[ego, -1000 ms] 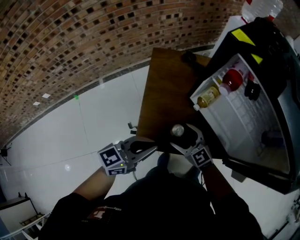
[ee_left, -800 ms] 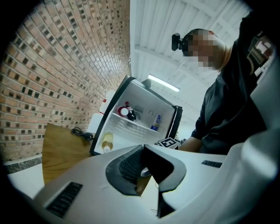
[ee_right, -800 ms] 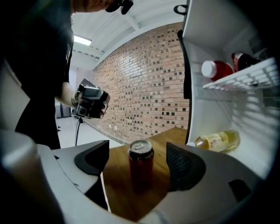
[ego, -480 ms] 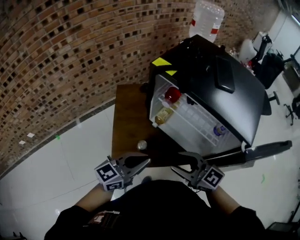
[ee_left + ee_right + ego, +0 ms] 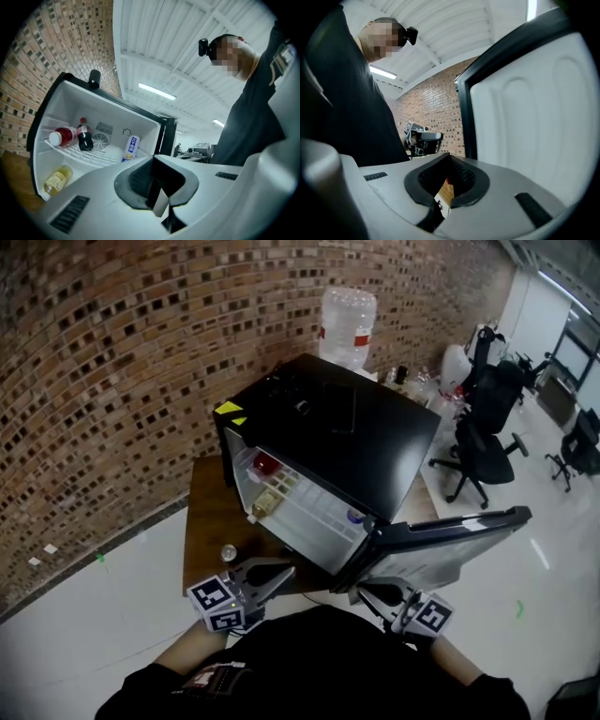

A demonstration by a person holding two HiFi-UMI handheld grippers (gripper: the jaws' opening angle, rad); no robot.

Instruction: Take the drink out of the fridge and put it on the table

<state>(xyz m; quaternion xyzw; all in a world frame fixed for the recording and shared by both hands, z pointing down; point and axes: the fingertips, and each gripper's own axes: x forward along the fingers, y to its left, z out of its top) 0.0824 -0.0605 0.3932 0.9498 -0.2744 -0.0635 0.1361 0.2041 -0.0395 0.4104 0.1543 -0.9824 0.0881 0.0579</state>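
A drink bottle (image 5: 228,552) stands upright on the brown table (image 5: 206,512), in front of the black mini fridge (image 5: 347,427); the head view shows only its pale cap. The fridge door (image 5: 441,535) hangs wide open. Inside lie a red bottle (image 5: 61,137), a dark cola bottle (image 5: 85,138), a yellow bottle (image 5: 57,180) and a blue-white can (image 5: 131,146). My left gripper (image 5: 281,573) is shut and empty, just right of the table bottle and apart from it. My right gripper (image 5: 367,592) is shut and empty below the door's edge, facing its white inner panel (image 5: 534,117).
A large water jug (image 5: 347,326) stands behind the fridge against the brick wall (image 5: 112,381). Black office chairs (image 5: 483,427) stand at the right on the white floor (image 5: 84,606). The open door sticks out toward me, between the grippers and the chairs.
The right gripper, open around the bottle on the table a second ago, has let go, drawn back and shut. The view has pulled back, so the whole fridge shows.
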